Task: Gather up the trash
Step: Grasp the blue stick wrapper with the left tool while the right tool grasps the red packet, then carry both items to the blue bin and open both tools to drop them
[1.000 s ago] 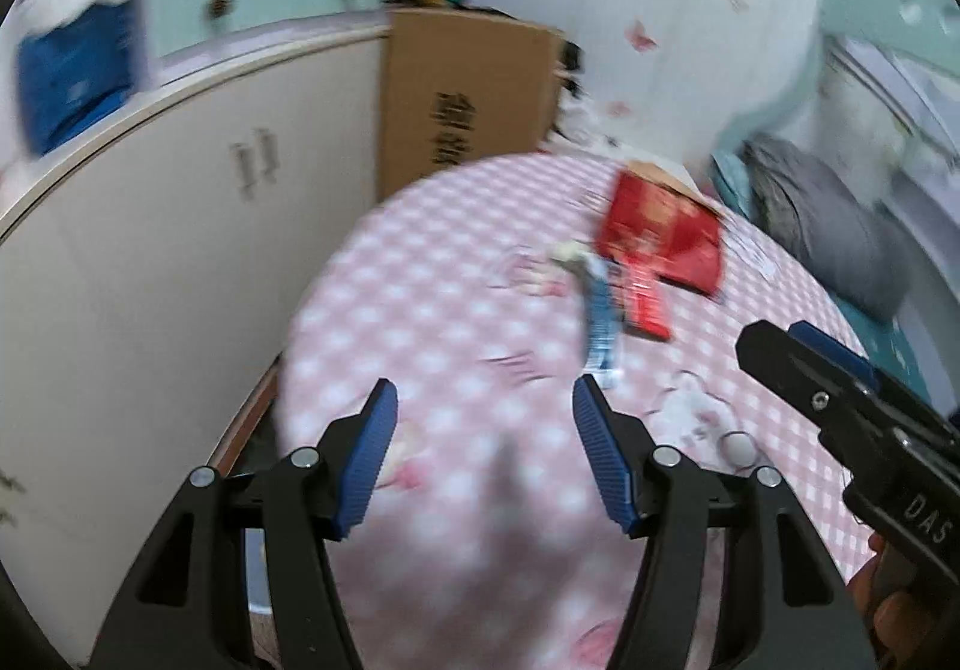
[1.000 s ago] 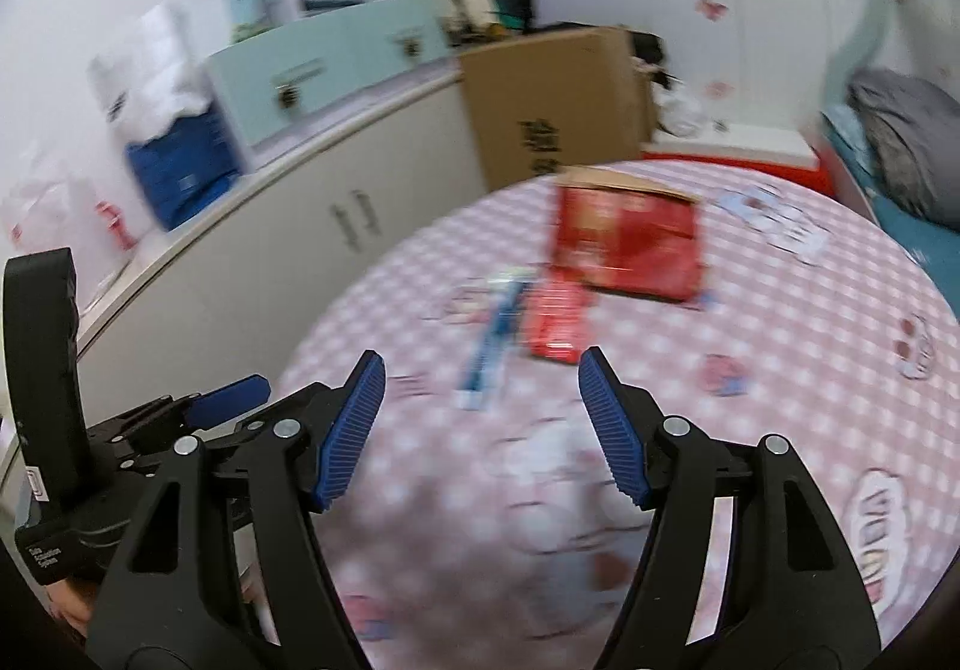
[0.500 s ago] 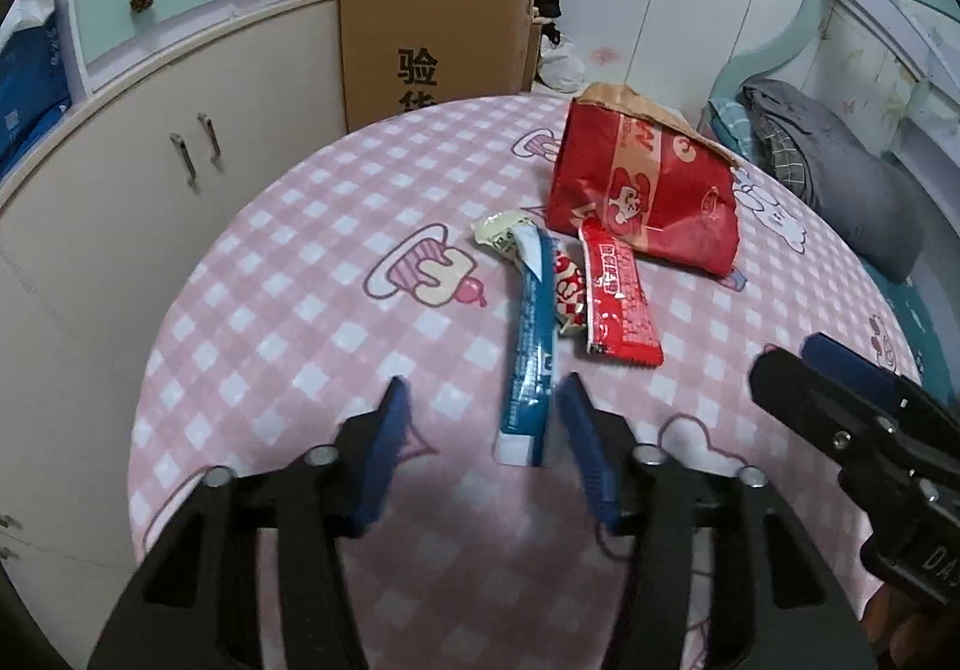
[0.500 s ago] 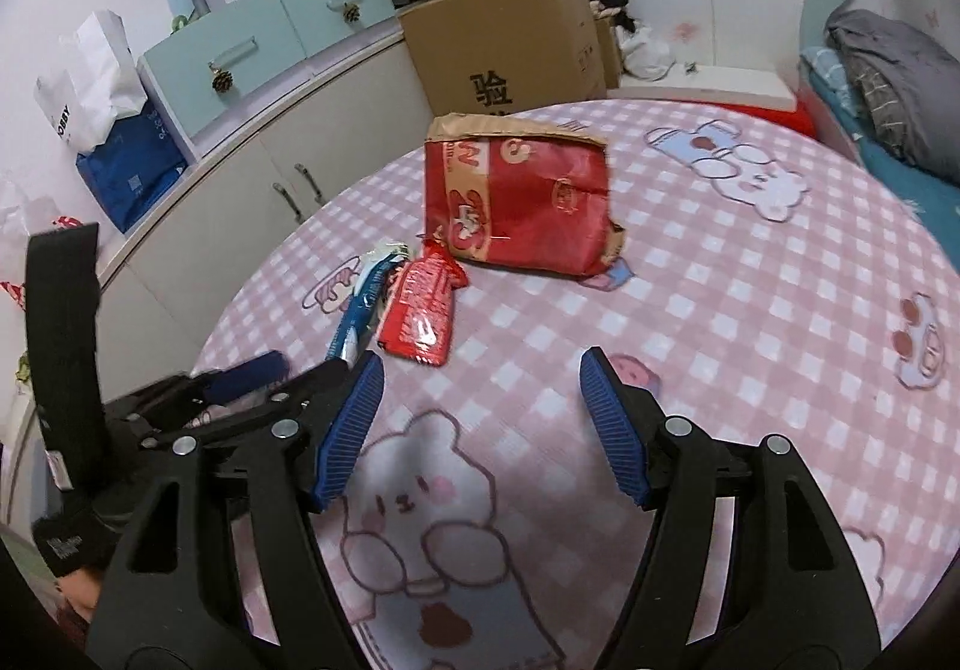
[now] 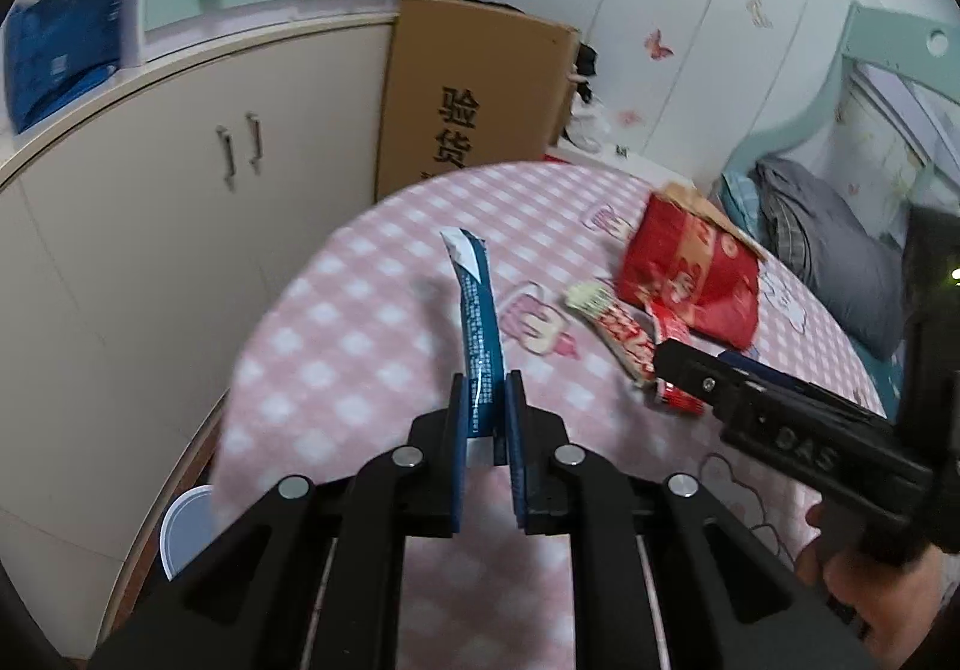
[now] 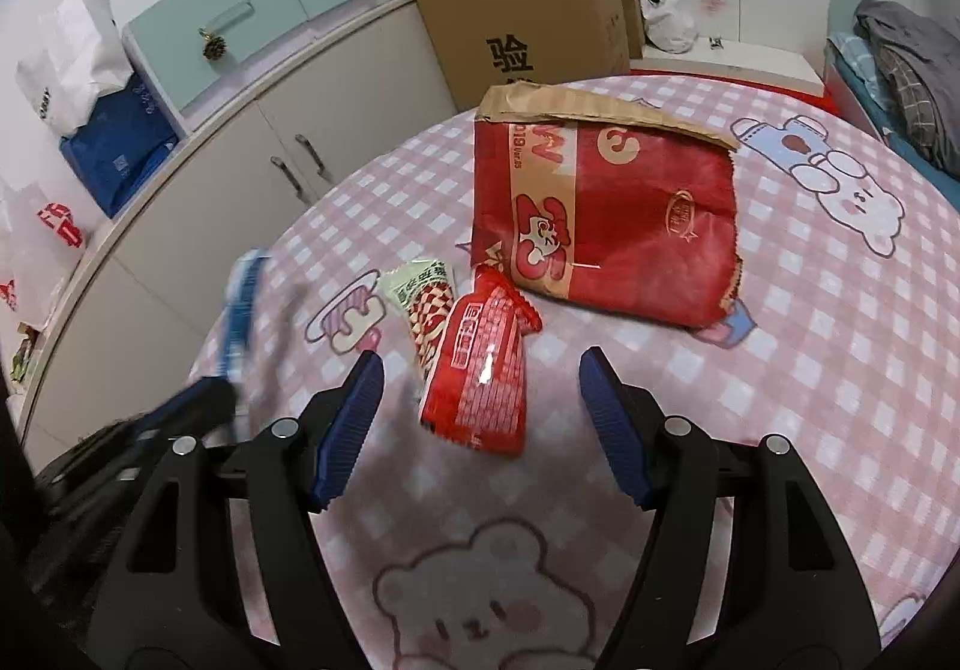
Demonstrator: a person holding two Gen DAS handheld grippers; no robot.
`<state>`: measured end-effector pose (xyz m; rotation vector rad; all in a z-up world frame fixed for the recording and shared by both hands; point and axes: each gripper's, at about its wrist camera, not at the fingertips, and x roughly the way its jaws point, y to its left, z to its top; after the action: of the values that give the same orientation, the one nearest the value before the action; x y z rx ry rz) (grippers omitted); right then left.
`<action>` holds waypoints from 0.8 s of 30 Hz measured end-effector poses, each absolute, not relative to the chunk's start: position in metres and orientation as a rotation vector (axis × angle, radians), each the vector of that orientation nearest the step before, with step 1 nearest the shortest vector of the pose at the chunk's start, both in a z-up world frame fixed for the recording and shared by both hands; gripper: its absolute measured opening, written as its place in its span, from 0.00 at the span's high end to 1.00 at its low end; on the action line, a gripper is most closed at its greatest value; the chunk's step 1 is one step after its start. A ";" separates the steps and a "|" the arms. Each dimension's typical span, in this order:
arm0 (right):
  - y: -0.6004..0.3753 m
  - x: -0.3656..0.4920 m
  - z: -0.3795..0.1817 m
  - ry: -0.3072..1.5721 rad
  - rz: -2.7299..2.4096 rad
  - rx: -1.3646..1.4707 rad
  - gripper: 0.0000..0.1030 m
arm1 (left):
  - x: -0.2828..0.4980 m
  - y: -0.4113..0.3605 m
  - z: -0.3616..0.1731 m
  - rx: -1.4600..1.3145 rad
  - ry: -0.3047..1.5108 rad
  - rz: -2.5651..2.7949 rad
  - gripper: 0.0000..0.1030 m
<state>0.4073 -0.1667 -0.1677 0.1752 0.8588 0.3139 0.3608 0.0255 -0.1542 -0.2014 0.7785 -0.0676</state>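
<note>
The blue wrapper (image 5: 478, 335) stands up from the left gripper (image 5: 485, 424), whose jaws are closing narrow on its lower end, above the pink checked counter (image 5: 336, 370). The right gripper (image 6: 480, 418) hovers with jaws half wide and closing around the small red packet (image 6: 480, 370), not touching it. The big red bag (image 6: 606, 214) lies just beyond.

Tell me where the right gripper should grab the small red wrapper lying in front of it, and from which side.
Take the small red wrapper across its near, wider end, coming down from above and from the near side. It lies flat on the tablecloth, long axis pointing away, already between the right gripper's closing jaws. Its far end touches the striped wrapper, so stay near.
</note>
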 end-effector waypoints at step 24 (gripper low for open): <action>-0.085 0.304 -0.128 0.739 0.504 0.135 0.85 | 0.273 0.138 -0.150 -0.342 0.765 0.015 0.89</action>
<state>0.3043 -0.0846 -0.1284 0.1353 0.7391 0.5045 0.2726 0.1376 -0.1504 -0.3424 0.7653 0.0153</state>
